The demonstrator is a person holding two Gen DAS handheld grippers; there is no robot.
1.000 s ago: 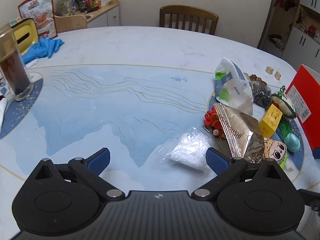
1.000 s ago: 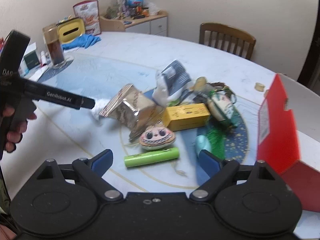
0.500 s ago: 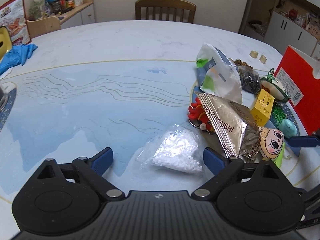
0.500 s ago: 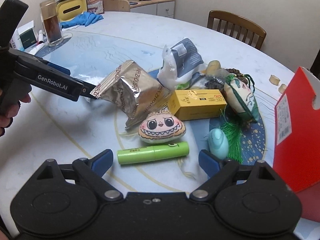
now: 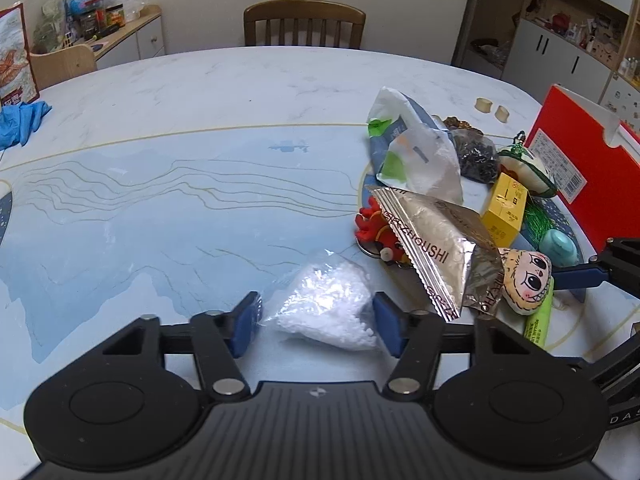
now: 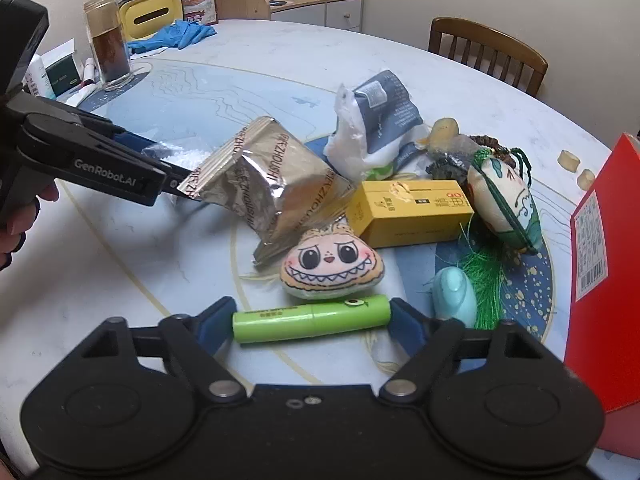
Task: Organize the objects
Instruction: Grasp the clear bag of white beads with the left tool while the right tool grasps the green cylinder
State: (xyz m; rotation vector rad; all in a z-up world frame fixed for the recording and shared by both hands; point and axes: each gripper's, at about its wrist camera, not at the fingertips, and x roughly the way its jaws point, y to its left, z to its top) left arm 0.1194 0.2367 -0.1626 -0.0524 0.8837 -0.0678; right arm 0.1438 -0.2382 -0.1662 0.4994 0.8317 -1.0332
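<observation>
A clear bag of white granules (image 5: 326, 306) lies on the table between the fingers of my left gripper (image 5: 318, 322), which is open with its blue pads on either side of the bag, close to touching. In the right wrist view a green tube (image 6: 312, 319) lies crosswise between the fingers of my right gripper (image 6: 310, 326), which is open around the tube's two ends. The left gripper (image 6: 176, 178) also shows there, at the bag (image 6: 176, 158). A silver foil pouch (image 6: 272, 184), a plush face (image 6: 332, 266) and a yellow box (image 6: 410, 212) lie just beyond the tube.
A red box (image 6: 600, 264) stands open at the right. A white and blue bag (image 6: 372, 120), an embroidered sachet (image 6: 506, 200), a teal oval (image 6: 456, 298) and a red toy (image 5: 376, 230) crowd the pile. A glass jar (image 6: 106, 46), blue gloves (image 6: 176, 34) and a chair (image 5: 304, 24) are farther off.
Both grippers moved forward and down: the left one now straddles the bag of granules with its fingers narrowed, the right one now straddles the green tube.
</observation>
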